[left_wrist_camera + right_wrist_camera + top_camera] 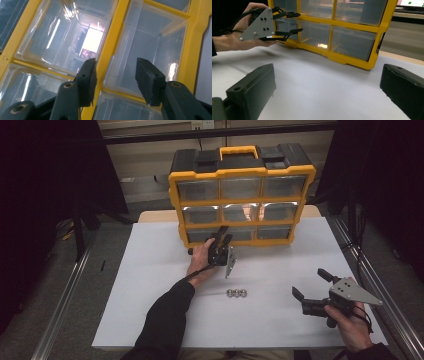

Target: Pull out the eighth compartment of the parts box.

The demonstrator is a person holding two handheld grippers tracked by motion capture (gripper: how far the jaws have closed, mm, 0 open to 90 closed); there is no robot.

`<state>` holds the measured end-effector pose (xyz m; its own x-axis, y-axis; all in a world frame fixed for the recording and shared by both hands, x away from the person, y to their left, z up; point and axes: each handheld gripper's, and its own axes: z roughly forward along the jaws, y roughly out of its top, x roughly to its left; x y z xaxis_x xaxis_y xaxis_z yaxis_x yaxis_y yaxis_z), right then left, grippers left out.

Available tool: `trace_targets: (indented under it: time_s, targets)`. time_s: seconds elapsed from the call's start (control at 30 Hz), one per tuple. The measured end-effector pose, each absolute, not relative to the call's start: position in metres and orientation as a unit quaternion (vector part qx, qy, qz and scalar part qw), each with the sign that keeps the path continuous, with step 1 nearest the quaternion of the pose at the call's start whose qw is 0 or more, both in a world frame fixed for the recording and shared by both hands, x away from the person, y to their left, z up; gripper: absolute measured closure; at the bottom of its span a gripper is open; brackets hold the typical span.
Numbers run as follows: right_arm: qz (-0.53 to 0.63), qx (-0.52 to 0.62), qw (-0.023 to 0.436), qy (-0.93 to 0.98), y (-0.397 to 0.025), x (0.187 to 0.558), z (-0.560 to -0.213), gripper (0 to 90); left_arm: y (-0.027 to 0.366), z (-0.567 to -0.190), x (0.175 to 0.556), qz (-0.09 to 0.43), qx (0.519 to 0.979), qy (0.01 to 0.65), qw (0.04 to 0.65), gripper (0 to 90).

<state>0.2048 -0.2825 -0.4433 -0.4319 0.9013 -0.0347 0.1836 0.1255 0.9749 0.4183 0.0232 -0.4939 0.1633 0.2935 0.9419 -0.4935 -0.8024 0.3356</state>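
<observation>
Where the white table (150,285) meets its far edge, a yellow-framed organizer (242,195) stands upright, clear drawers facing the person in a three-by-three grid, so every drawer front can be reached from the seat. Left side: the left gripper (223,236) is raised to the bottom row, tips at the left-hand drawer (200,235). Its own view shows the jaws moderately parted with nothing between them, straddling a yellow divider (106,52) between two clear drawers; whether the tips touch the plastic I cannot tell. Likely lining up to pull a drawer, judging by the pose alone. The drawers in view look empty.

Centre: three small metal nuts (237,293) lie in a tight row on the table, just right of the left forearm, well short of the organizer. Probably the stock to be sorted into a drawer.

Right side: the right gripper (311,286) hovers low over the table near the front right corner, jaws spread wide, empty, aimed toward the organizer. Looks parked, waiting.
</observation>
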Motion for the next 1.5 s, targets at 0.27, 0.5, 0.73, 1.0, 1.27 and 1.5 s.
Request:
trace_targets:
  time_s: [0.27, 0.5, 0.73, 1.0, 1.27, 1.5]
  targets:
    - [0.521, 0.409, 0.345, 0.665, -0.2818, 0.2049, -0.4434, 0.0, 0.0254, -0.4928, 0.4202, 0.650, 0.700, -0.092, 0.281, 61.4]
    - [0.520, 0.408, 0.347, 0.666, -0.2817, 0.2044, -0.4432, 0.0, 0.0247, -0.4889, 0.4169, 0.671, 0.697, -0.116, 0.227, 67.1]
    - [0.520, 0.408, 0.346, 0.666, -0.2817, 0.2044, -0.4432, 0.0, 0.0239, -0.4913, 0.4174, 0.668, 0.700, -0.123, 0.220, 70.2]
    - [0.520, 0.408, 0.344, 0.667, -0.2812, 0.2047, -0.4435, 0.0, 0.0223, -0.4929, 0.4165, 0.681, 0.695, -0.136, 0.186, 71.8]
    - [0.520, 0.406, 0.343, 0.669, -0.2809, 0.2047, -0.4440, 0.0, 0.0217, -0.4944, 0.4175, 0.683, 0.692, -0.143, 0.185, 72.9]
    - [0.519, 0.406, 0.344, 0.669, -0.2813, 0.2045, -0.4442, 0.0, 0.0181, -0.4941, 0.4165, 0.701, 0.676, -0.158, 0.161, 75.5]
